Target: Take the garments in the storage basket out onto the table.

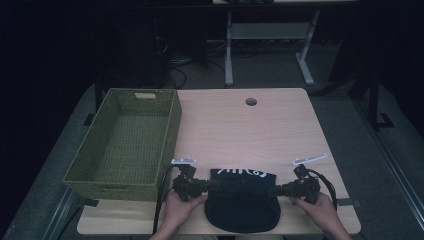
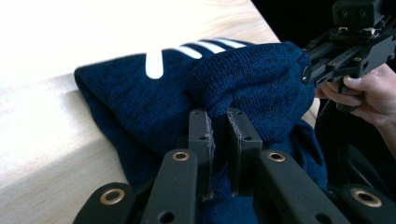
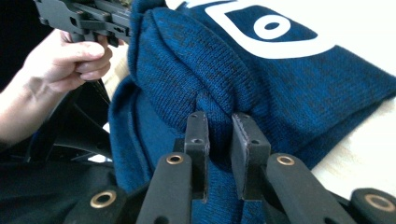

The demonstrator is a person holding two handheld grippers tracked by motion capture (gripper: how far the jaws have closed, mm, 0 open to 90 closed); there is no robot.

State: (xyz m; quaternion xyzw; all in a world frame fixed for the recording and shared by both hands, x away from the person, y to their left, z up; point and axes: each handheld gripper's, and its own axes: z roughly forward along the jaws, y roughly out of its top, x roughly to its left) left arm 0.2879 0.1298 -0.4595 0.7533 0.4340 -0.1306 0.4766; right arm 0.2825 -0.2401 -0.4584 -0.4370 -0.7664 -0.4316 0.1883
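Your left gripper (image 2: 218, 122) was pinching a fold of the dark blue knit hat (image 1: 242, 200) between its pressed-together jaws, and your right gripper (image 3: 221, 128) was clamped on the opposite side of the same hat. That hat lay at the near edge of the wooden table (image 1: 240, 120), stretched between your two hands, with the green woven basket (image 1: 127, 145) to its left. Each grip looked shallow, catching only a ridge of knit, so a pull or lift could let the fabric slide out of one side; the hat would then dangle from the other and might drop off the table's edge. From the high view you could see the basket and the hat's place on the table. Close up, both gripper views showed how little fabric each pair of jaws held, and the white stripes and lettering on the hat.
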